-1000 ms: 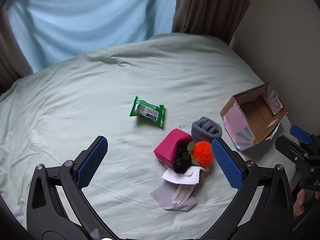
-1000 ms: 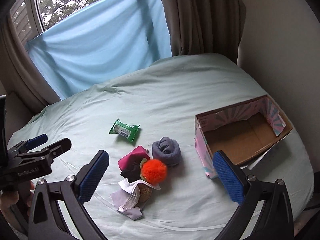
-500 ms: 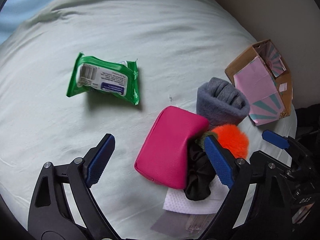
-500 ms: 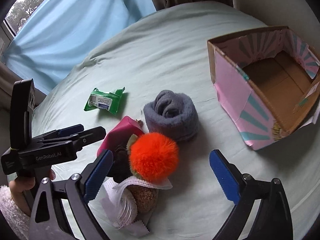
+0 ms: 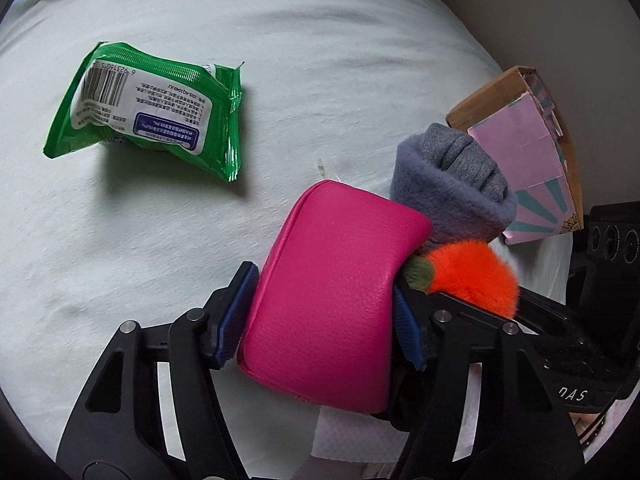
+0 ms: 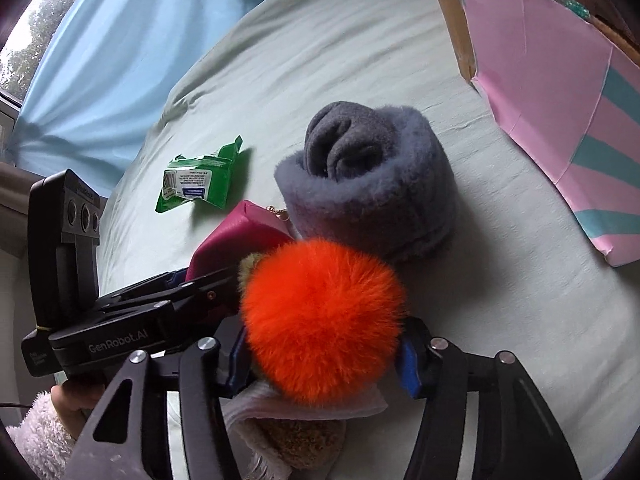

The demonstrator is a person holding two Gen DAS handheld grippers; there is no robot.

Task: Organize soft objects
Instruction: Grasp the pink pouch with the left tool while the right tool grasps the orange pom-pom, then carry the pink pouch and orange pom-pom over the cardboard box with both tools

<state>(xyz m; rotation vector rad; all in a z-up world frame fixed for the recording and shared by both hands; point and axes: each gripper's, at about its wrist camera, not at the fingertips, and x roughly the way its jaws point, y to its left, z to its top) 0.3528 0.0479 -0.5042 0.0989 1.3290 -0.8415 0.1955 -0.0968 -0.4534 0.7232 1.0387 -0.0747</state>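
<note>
Behind pompom (image 6: 320,320) – brown plush (image 6: 304,444), right view only.

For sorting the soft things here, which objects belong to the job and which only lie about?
Part of the job:
- pink pouch
- orange pompom
- grey rolled socks
- cardboard box
- left gripper
- right gripper

Only lying about:
- green wipes pack
- blue curtain

Lighting: soft, even daylight from the window (image 6: 24,40). Shadows: faint, beneath the green packet (image 5: 148,116). Focus: sharp centrally. Distortion: strong fisheye curvature, dark vignetted corners.
</note>
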